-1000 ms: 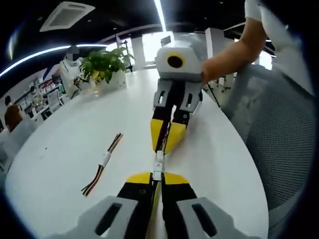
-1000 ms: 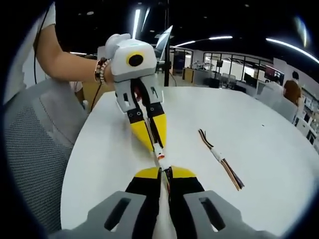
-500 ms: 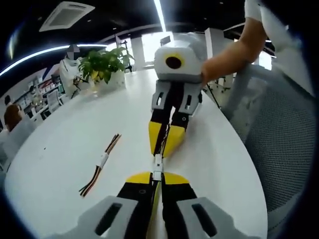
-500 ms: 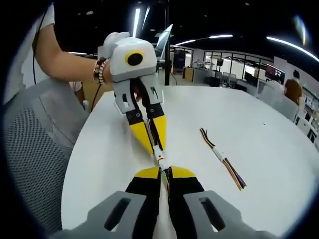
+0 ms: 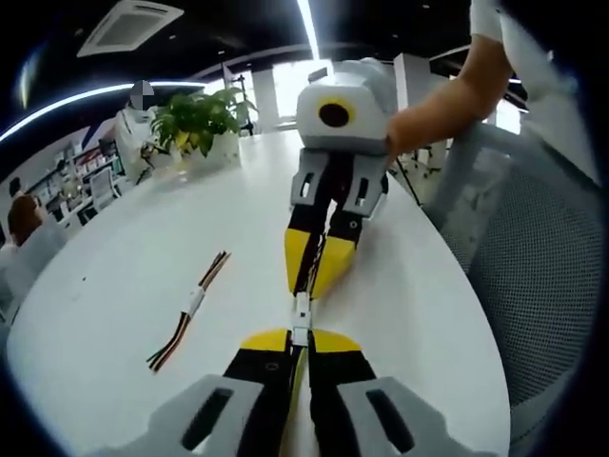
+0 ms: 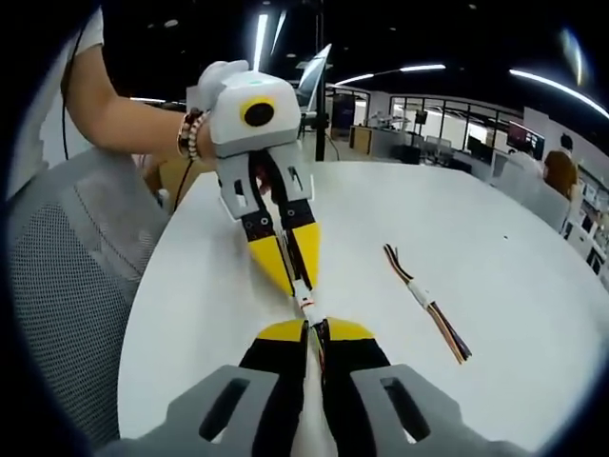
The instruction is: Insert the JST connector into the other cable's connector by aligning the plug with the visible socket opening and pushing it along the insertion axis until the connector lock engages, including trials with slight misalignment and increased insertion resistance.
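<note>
Tip to tip over the table [image 5: 143, 276] — left gripper [image 5: 301, 335] and right gripper [image 5: 311, 284] each clamped on its connector [image 5: 301, 315], axes in line.

I count two grippers [image 5: 301, 335] [image 5: 314, 283] and one joined cable pair [image 5: 301, 319] between them. One spare cable [image 5: 187, 311], one plant [image 5: 198, 122], one table [image 5: 124, 276].

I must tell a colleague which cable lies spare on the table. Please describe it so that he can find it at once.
Start from the round white table with the potted plant at its far edge. On the bare top beside the two grippers lies the spare cable, a loose bundle of dark, reddish wires. It alone lies unheld, with a white connector at its middle.
</note>
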